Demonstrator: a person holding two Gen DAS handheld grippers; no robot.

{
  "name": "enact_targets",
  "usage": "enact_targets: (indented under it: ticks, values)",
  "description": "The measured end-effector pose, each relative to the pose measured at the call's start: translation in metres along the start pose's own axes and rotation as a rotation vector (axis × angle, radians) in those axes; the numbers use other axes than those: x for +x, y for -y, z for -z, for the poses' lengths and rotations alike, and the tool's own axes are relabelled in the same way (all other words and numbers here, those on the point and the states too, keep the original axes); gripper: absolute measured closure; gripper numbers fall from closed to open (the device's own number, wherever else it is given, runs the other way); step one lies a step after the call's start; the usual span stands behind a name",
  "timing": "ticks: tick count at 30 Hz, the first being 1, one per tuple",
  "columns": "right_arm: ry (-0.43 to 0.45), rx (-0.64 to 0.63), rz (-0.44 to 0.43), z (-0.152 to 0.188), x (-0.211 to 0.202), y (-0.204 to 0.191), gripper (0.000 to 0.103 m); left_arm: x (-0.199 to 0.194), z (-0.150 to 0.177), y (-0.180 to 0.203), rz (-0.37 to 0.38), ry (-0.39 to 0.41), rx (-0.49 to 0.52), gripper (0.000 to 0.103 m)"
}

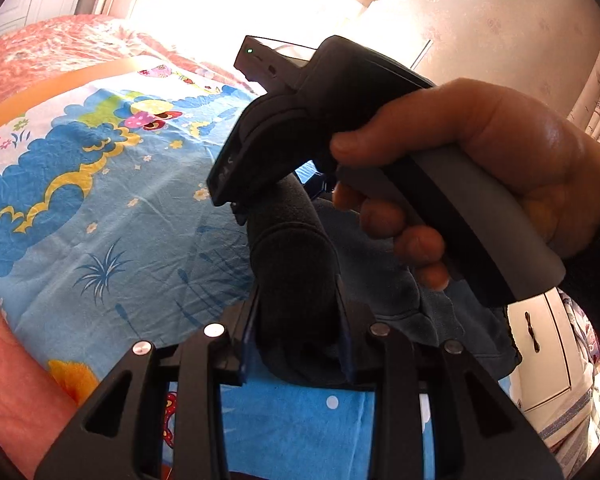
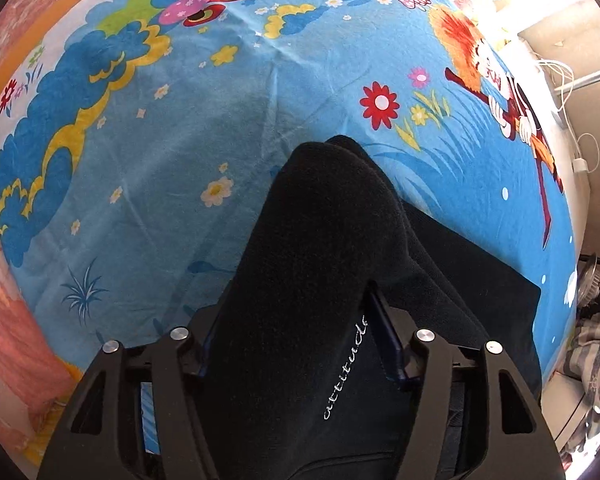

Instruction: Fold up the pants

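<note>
- Setting: a bed covered by a blue cartoon-print sheet (image 2: 148, 168), seen through two wrist cameras; a white cabinet (image 1: 548, 344) stands beside it.
- Task object: the dark pants (image 2: 300, 280) lie on the sheet, partly lifted into a rounded fold that rises between the jaws. White script lettering (image 2: 346, 368) is visible on the fabric. A flat portion of the garment rests on the sheet to the right of the raised fold.
- Left gripper (image 1: 298, 332): jaws clenched on a thick roll of the pants, the cloth filling the gap between the two fingers.
- Right gripper (image 2: 296, 320): jaws grasping a bunched fold of the pants, the fabric pressed between both fingers; in the left view a person's hand (image 1: 500, 168) holds this tool's handle just above the garment.
- Progress, as a judgement: the fold appears to be mid-course. Both tools have gathered cloth, yet no neat stacked rectangle is visible.
- Remaining, as a judgement: carry the lifted part over the flat part, lay it down, release, and smooth. How many folds are already complete cannot be told.
</note>
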State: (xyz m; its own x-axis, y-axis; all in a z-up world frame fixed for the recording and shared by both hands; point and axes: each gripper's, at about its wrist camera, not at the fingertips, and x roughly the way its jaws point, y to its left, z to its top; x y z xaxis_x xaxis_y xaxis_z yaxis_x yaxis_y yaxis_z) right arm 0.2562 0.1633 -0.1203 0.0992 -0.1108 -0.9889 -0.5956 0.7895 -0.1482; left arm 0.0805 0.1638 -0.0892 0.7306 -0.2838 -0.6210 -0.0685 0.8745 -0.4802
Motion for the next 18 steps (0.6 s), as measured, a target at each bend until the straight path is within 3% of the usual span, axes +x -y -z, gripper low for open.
enact_targets:
  ticks: [1, 2, 3, 4, 7, 8, 9, 11, 15, 18]
  values:
    - [0.001, 0.009, -0.012, 0.001, 0.000, 0.004, 0.063, 0.000, 0.002, -0.004, -0.019, 0.015, -0.033, 0.050]
    - [0.003, 0.017, -0.031, 0.003, -0.001, 0.008, 0.064, 0.000, 0.005, -0.006, -0.039, 0.022, -0.059, 0.017]
    - [0.007, 0.020, -0.045, 0.004, -0.003, 0.011, 0.066, 0.001, 0.011, -0.007, -0.049, 0.021, -0.074, 0.006]
    - [0.010, 0.022, -0.055, 0.006, -0.004, 0.013, 0.067, 0.007, 0.016, -0.007, -0.048, 0.005, -0.082, 0.006]
    - [0.022, 0.028, -0.091, 0.011, -0.011, 0.020, 0.070, 0.029, 0.022, -0.010, -0.034, -0.023, -0.139, 0.016]
    - [0.028, 0.035, -0.113, 0.014, -0.014, 0.025, 0.071, 0.034, 0.021, -0.010, -0.014, -0.030, -0.153, 0.030]
    - [0.037, 0.047, -0.140, 0.016, -0.019, 0.032, 0.071, 0.036, 0.017, -0.005, 0.006, -0.032, -0.146, 0.054]
    - [0.073, 0.078, -0.208, 0.025, -0.036, 0.053, 0.074, 0.028, 0.008, 0.018, -0.009, -0.008, -0.057, 0.070]
    - [0.214, 0.162, -0.389, 0.065, -0.095, 0.124, 0.075, -0.005, -0.002, 0.095, -0.054, 0.110, 0.192, 0.076]
    - [0.352, 0.245, -0.474, 0.108, -0.139, 0.191, 0.076, -0.018, -0.005, 0.169, -0.068, 0.192, 0.396, 0.076]
